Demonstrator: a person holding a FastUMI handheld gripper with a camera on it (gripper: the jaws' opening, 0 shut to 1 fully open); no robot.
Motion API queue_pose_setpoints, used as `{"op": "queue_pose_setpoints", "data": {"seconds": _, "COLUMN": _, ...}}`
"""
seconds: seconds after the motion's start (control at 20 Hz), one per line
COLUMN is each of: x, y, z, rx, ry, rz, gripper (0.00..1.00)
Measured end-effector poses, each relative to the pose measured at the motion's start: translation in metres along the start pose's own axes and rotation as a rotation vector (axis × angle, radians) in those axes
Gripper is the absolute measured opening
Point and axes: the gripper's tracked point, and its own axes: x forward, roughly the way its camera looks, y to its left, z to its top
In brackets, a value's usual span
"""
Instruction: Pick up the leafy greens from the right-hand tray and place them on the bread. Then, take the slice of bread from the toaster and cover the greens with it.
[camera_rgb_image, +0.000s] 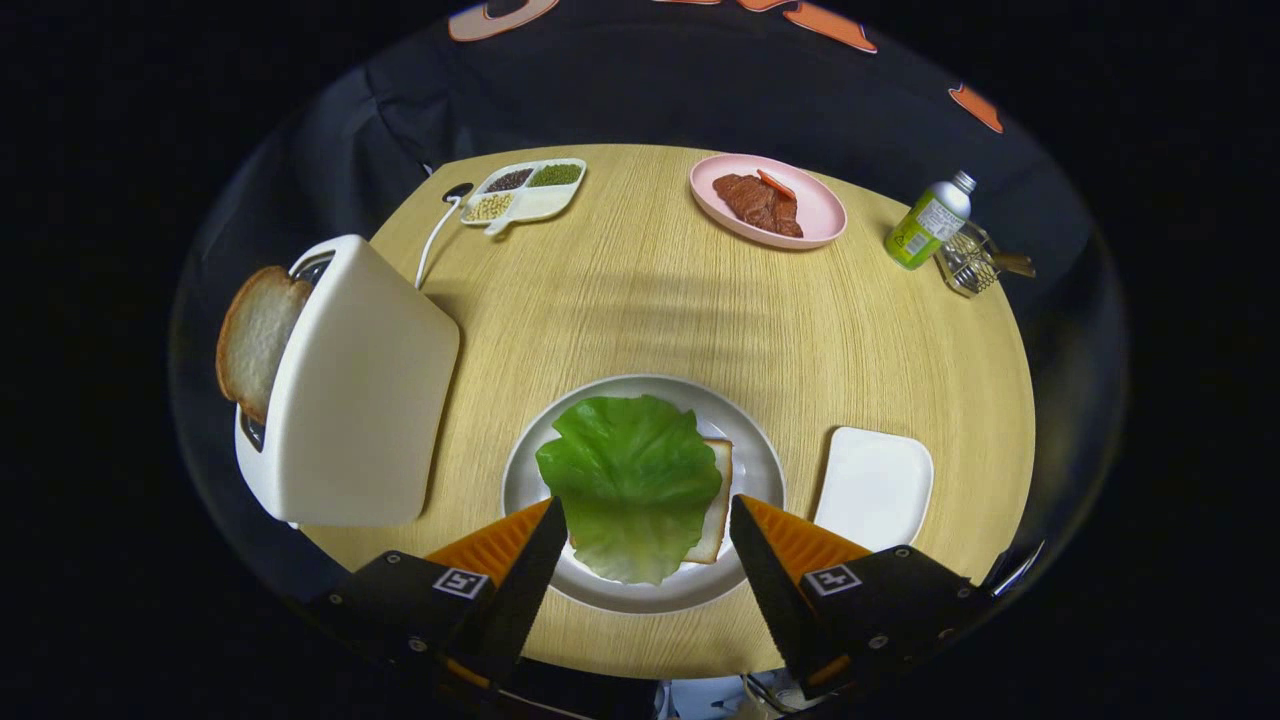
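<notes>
The lettuce leaf (630, 480) already lies over the bread (716, 500) on the grey plate (760, 450); the fingers (520, 570) hang spread and empty above it, probably freed for the toaster's slice (255, 340), left of the plate.

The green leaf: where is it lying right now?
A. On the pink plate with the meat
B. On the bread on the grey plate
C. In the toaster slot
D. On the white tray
B: the green leaf lies over the bread on the grey plate, ahead of the open hand-held gripper.
</notes>
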Motion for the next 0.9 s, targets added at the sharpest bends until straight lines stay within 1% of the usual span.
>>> {"op": "queue_pose_setpoints", "data": {"seconds": 0.15, "x": -0.017, "y": 0.015, "z": 0.014, "rx": 0.001, "ry": -0.016, "rz": 0.017, "gripper": 0.99}}
{"op": "queue_pose_setpoints", "data": {"seconds": 0.55, "x": -0.07, "y": 0.084, "z": 0.071, "rx": -0.026, "ry": -0.093, "rz": 0.095, "gripper": 0.99}}
{"op": "queue_pose_setpoints", "data": {"seconds": 0.75, "x": -0.088, "y": 0.115, "z": 0.093, "rx": -0.059, "ry": -0.119, "rz": 0.112, "gripper": 0.99}}
{"op": "queue_pose_setpoints", "data": {"seconds": 0.9, "x": -0.094, "y": 0.145, "z": 0.106, "rx": -0.075, "ry": -0.128, "rz": 0.149, "gripper": 0.99}}
